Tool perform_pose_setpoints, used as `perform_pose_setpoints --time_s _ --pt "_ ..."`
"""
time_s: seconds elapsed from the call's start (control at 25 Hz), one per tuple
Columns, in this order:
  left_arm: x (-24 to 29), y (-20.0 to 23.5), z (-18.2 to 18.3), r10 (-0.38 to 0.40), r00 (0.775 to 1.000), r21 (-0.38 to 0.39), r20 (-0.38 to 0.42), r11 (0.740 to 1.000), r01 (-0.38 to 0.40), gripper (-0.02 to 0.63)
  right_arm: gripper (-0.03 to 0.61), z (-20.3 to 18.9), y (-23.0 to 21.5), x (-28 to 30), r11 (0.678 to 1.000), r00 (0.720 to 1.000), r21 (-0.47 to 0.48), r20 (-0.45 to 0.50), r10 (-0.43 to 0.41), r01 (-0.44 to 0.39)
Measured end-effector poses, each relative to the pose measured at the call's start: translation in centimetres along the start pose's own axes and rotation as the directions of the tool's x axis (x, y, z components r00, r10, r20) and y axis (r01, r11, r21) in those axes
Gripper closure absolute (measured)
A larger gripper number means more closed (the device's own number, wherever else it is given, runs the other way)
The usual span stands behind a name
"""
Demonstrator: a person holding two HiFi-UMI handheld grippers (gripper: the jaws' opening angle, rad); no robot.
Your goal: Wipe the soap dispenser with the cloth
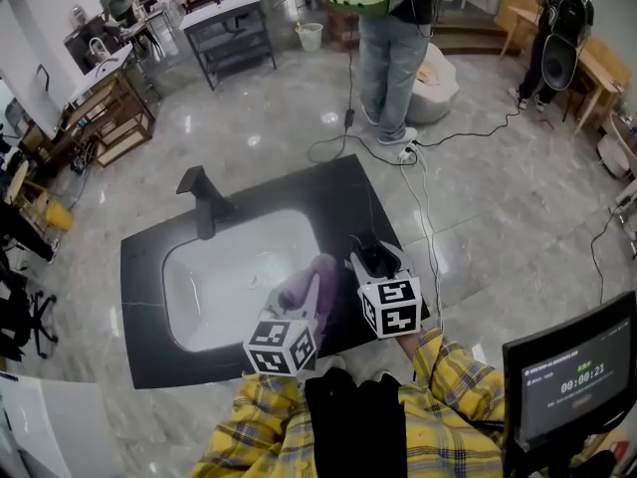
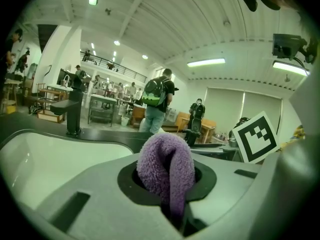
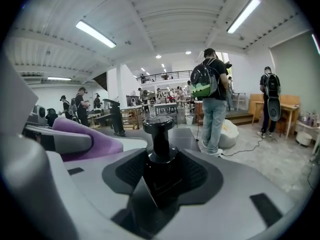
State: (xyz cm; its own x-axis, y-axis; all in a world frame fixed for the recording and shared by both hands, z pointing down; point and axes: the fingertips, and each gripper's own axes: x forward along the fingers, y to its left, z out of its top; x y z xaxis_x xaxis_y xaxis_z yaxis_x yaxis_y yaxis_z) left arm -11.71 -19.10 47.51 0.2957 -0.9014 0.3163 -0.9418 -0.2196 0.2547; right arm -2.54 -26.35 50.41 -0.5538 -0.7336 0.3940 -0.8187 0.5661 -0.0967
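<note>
In the head view my left gripper point(image 1: 311, 289) is shut on a purple cloth point(image 1: 302, 283) over the near right part of the white sink point(image 1: 214, 287). The left gripper view shows the cloth point(image 2: 167, 166) bunched and pinched in my left gripper point(image 2: 172, 186). My right gripper point(image 1: 374, 267) is shut on a black soap dispenser point(image 1: 372, 257) just right of the cloth. In the right gripper view the dispenser point(image 3: 159, 146) stands upright with its pump head up, clamped in my right gripper point(image 3: 160, 181), and the cloth point(image 3: 95, 141) lies close at the left.
A black faucet point(image 1: 204, 199) stands at the far left rim of the black countertop point(image 1: 144, 267). A person point(image 1: 393, 38) stands beyond the counter, with cables point(image 1: 423, 157) on the floor. A monitor point(image 1: 572, 371) sits at my near right.
</note>
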Motion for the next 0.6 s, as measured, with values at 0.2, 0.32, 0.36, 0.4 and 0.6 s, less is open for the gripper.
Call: perform_pose_setpoints --time_s 0.2,0.32,0.36,0.4,0.6 --pt "0.4 -0.4 0.0 -0.007 1.000 -0.020 0.006 1.000 0.007 0.571 0.388 -0.1 -0.2 0.3 0.997 0.999 0.063 0.013 -0.044 0.043" --pt "0.7 -0.9 0.0 -0.022 1.000 -0.038 0.015 0.999 0.022 0.571 0.388 -0.2 -0.1 0.3 0.995 1.000 0.103 0.017 -0.004 0.002" --pt "0.8 -1.0 0.0 -0.022 1.000 -0.044 0.019 0.999 0.022 0.571 0.388 -0.2 0.0 0.2 0.994 1.000 0.110 0.018 0.019 -0.021" --pt "0.9 -1.0 0.1 -0.019 1.000 -0.051 0.025 0.999 0.020 0.571 0.388 -0.1 0.0 0.1 0.993 0.999 0.111 0.023 0.041 -0.043" --pt "1.0 -1.4 1.7 0.002 0.996 -0.100 0.089 0.995 0.007 0.571 0.368 0.9 -0.3 -1.9 0.991 0.992 0.095 0.095 0.083 -0.092"
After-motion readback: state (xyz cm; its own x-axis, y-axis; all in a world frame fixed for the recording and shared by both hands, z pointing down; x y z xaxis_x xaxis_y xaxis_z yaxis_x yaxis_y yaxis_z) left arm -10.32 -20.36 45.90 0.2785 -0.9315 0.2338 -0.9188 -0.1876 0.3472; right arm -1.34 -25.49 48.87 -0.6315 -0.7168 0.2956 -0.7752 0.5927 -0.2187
